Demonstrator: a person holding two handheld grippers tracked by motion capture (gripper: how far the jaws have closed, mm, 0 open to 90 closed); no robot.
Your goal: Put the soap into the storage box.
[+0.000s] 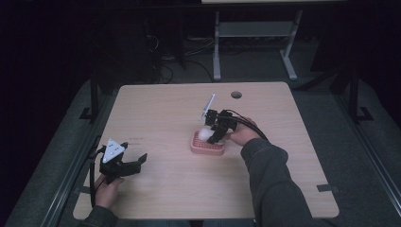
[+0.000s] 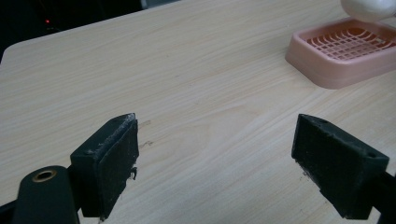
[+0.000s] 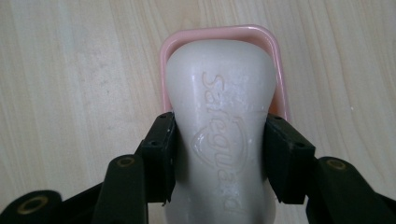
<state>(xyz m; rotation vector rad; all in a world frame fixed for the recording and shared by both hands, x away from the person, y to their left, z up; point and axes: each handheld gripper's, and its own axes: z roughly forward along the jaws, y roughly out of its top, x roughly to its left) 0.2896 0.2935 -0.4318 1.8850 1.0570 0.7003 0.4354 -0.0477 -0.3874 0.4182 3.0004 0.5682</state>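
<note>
A white bar of soap [image 3: 219, 121] with an embossed brand name is pinched between the jaws of my right gripper [image 3: 218, 156], which is shut on its sides. In the high view the soap [image 1: 204, 133] hangs just above a pink soap dish [image 1: 206, 145] near the table's middle, with the right gripper [image 1: 215, 134] over it. The dish's pink rim [image 3: 219, 31] shows behind the soap. My left gripper [image 1: 135, 163] rests open near the table's front left corner, nothing between its jaws. From the left gripper view the dish [image 2: 345, 51] lies far ahead at upper right, the soap [image 2: 369, 7] above it.
The light wooden table [image 1: 161, 113] has a round cable hole [image 1: 236, 94] at its far edge. A grey desk frame [image 1: 255, 33] stands on the floor beyond the table. Cables trail from both grippers.
</note>
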